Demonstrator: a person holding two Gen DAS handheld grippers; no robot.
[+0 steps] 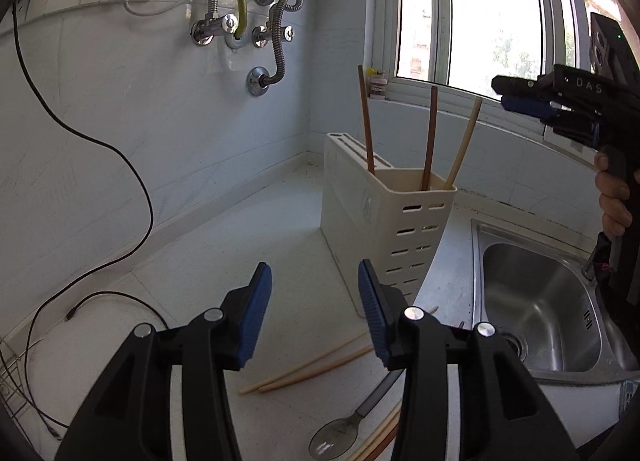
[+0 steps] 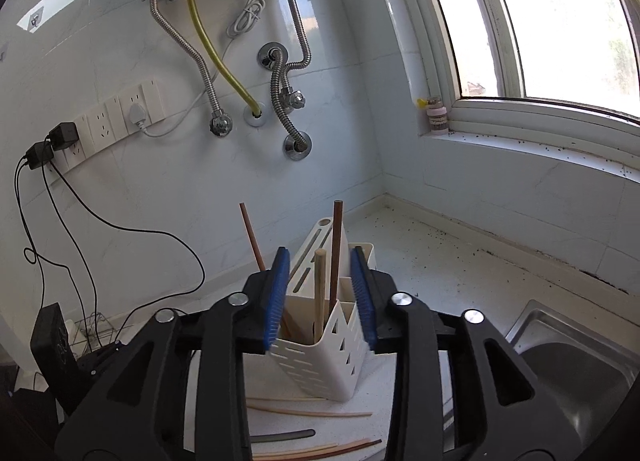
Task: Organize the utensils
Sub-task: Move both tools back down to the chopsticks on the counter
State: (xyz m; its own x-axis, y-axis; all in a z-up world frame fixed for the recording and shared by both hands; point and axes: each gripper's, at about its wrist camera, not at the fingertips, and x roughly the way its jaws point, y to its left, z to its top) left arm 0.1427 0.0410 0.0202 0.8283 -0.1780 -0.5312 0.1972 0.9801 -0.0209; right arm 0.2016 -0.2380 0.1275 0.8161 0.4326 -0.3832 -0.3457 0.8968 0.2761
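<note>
A cream slotted utensil holder (image 1: 352, 221) stands on the white counter, with two brown chopsticks (image 1: 430, 137) and one pale chopstick (image 1: 464, 141) upright in it. Loose pale chopsticks (image 1: 312, 371) and a metal spoon (image 1: 340, 433) lie on the counter in front of it. My left gripper (image 1: 316, 309) is open and empty, low over the counter before the holder. My right gripper (image 2: 320, 297) hovers open just above the holder (image 2: 312, 365); the pale chopstick (image 2: 319, 301) and a brown one (image 2: 337, 253) rise between its fingers untouched. The left wrist view shows that gripper (image 1: 502, 95) at upper right, held by a hand.
A steel sink (image 1: 540, 301) sits right of the holder, its corner (image 2: 560, 361) also in the right wrist view. Black cables (image 1: 120, 165) trail over the counter at left. Wall pipes (image 1: 276, 41), sockets and a window sill with a small jar (image 2: 436, 115) lie behind.
</note>
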